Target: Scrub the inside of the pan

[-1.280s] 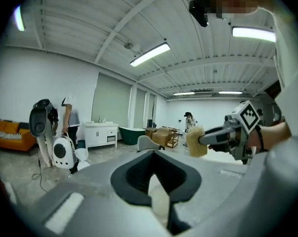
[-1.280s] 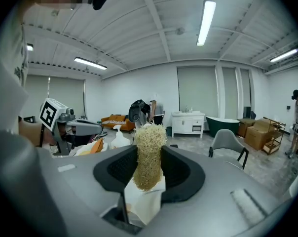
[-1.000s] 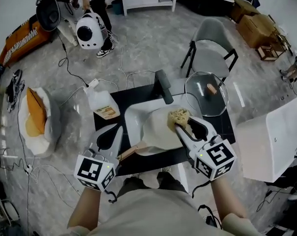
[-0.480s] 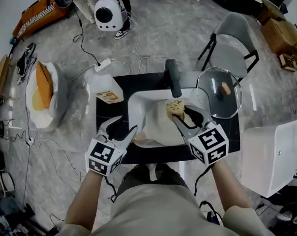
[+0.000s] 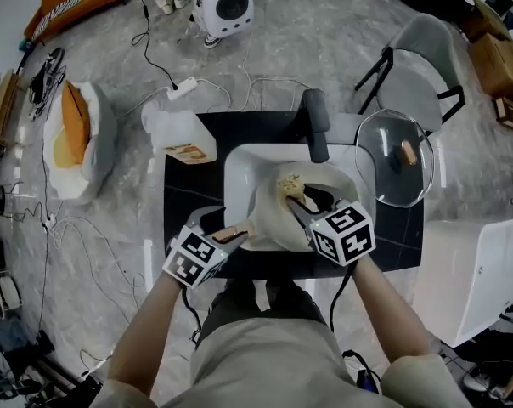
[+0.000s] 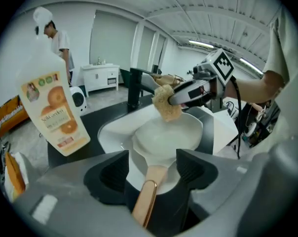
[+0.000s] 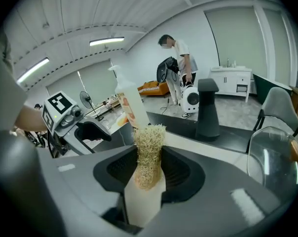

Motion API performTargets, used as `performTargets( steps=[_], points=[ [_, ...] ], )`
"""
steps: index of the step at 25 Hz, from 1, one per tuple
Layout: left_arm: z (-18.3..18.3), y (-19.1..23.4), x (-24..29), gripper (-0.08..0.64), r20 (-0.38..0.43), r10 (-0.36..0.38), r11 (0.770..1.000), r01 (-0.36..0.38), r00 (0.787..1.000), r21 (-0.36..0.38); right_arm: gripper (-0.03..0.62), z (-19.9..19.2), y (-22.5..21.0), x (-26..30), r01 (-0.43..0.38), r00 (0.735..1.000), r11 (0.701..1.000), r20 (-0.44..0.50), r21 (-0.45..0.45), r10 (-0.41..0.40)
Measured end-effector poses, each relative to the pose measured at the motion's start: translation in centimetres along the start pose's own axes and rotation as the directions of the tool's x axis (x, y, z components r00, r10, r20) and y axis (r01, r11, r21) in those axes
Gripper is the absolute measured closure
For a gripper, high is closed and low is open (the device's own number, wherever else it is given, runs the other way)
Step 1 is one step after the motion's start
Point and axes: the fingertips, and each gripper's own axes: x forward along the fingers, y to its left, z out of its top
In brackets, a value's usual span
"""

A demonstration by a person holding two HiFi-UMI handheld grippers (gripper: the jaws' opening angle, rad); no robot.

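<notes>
While the head view looks steeply down, the pan (image 5: 273, 221) lies inside the white sink (image 5: 239, 164) of the black counter (image 5: 188, 185), near the middle of the frame, and its wooden handle (image 5: 233, 233) points to the lower left. The left gripper (image 5: 218, 232) is at this handle. The right gripper (image 5: 295, 198) comes from the lower right and holds a straw-coloured scrubber (image 5: 289, 185) at the upper part of the pan. A black faucet (image 5: 316, 124) stands above the sink, a glass lid (image 5: 399, 155) lies at the right, and a soap bottle (image 5: 180, 134) is at the upper left.

Seen in the left gripper view, the fingers (image 6: 112, 174) stand wide apart and have just been opening. The handle (image 6: 146, 204) runs between them with a gap on each side, so they do not press on it. Beyond it the pale pan (image 6: 166, 137) sits in the sink, and the scrubber (image 6: 166, 102) hangs over its far rim.

Seen in the right gripper view, the fingers (image 7: 122, 169) are clamped on the scrubber (image 7: 149, 152), which stands upright between them. The left gripper (image 7: 92, 130) shows at the left of the frame and the lid (image 7: 275, 162) at the right edge.
</notes>
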Motion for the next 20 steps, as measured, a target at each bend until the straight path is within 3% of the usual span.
performTargets(
  steps=[3, 10, 15, 17, 20],
  points=[
    [-2.7, -1.1, 2.1, 0.241, -0.109, -0.075, 0.997, 0.077, 0.991, 0.02, 0.439, -1.3, 0.2, 1.9, -0.029, 0.999, 1.0, -0.045, -0.004, 0.029],
    [-6.1, -1.3, 5.8, 0.241, -0.233, -0.119, 0.991, 0.131, 0.965, 0.037, 0.437, -5.8, 0.1, 5.6, -0.081, 0.978, 0.996, -0.196, -0.043, 0.071],
    [-8.5, -1.6, 7.6, 0.241, -0.339, -0.145, 0.985, 0.167, 0.93, 0.035, 0.437, -10.0, 1.3, 7.4, -0.191, 0.921, 0.969, -0.369, -0.153, 0.123],
    [-8.9, -1.5, 8.2, 0.242, -0.362, -0.139, 0.985, 0.167, 0.922, 0.048, 0.437, -11.1, 1.8, 7.8, -0.231, 0.897, 0.963, -0.415, -0.138, 0.155],
    [-9.5, -1.5, 8.5, 0.308, -0.384, -0.121, 0.985, 0.158, 0.916, 0.068, 0.436, -12.0, 2.5, 8.4, -0.275, 0.868, 0.957, -0.45, -0.087, 0.208]
  ],
)
